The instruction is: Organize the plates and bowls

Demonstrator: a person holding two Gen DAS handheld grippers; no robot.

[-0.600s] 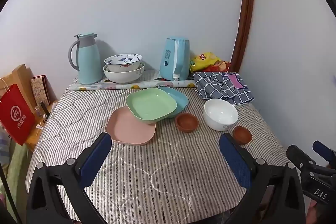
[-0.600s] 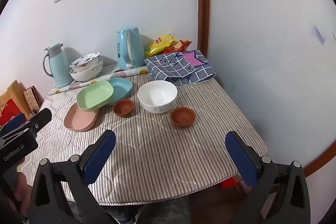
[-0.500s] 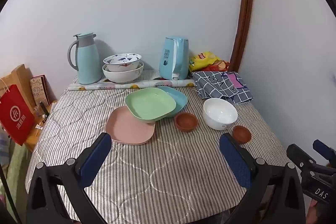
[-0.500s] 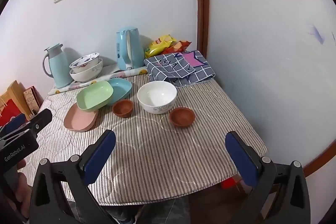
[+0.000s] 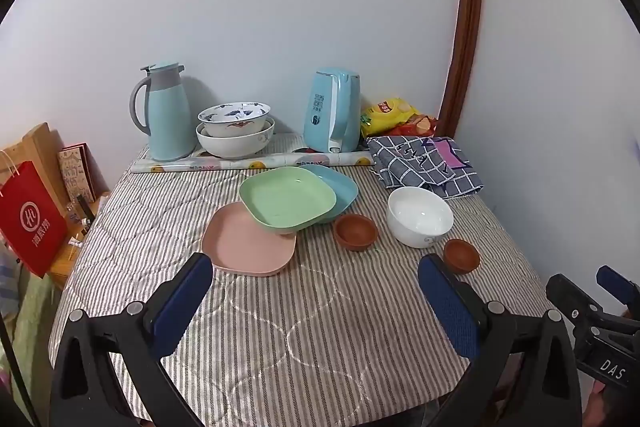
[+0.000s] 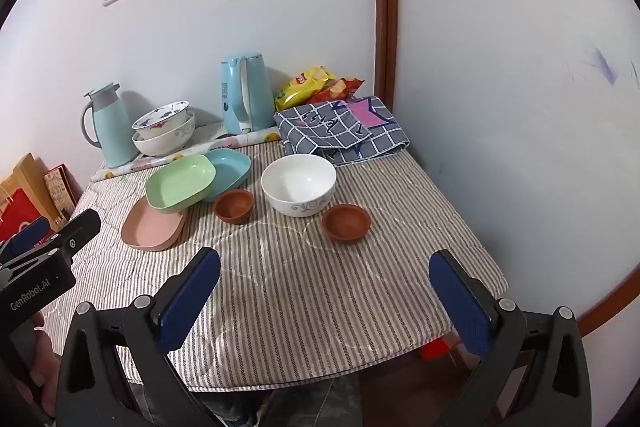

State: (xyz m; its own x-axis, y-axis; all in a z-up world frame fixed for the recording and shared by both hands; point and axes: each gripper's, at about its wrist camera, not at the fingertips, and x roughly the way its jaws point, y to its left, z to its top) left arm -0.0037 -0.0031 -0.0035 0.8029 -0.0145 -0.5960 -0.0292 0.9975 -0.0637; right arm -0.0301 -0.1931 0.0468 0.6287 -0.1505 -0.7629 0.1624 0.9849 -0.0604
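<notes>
Left wrist view: left gripper (image 5: 316, 283) above the near part of the table, blue pads (image 5: 184, 303) spread wide, nothing between them; right gripper's black body shows at the lower right edge
Right wrist view: right gripper (image 6: 325, 281) over the near edge, jaws wide apart, holding nothing; left gripper's black body at the lower left
Table: grey-and-white striped quilted cloth (image 5: 304, 339) covers it; set in a room corner, walls behind and to the right
Plates: pink square plastic plate (image 5: 248, 247) lies flat; green square plastic plate (image 5: 286, 201) rests tilted with one edge on the pink and one on the blue square plastic plate (image 5: 340, 187) behind it; the three overlap
Small bowls: one brown clay bowl (image 5: 356, 231) just right of the plates; second brown clay bowl (image 5: 461, 255) nearer the right edge, apart from the first
White bowl: white ceramic bowl with grey scroll pattern (image 5: 420, 215), upright, between the two brown bowls and a little behind them
Back row: pale blue thermos jug (image 5: 166, 113); two stacked patterned white bowls (image 5: 235, 131) just beside it; pale blue electric kettle (image 5: 332, 111); yellow snack bag (image 5: 386, 111) in the corner
In front of back row: rolled printed sheet (image 5: 252, 163) lying along the cloth
Right rear: folded grey checked cloth (image 5: 424, 163), touching the right wall
Off the table, left: red paper bag (image 5: 30, 223)
</notes>
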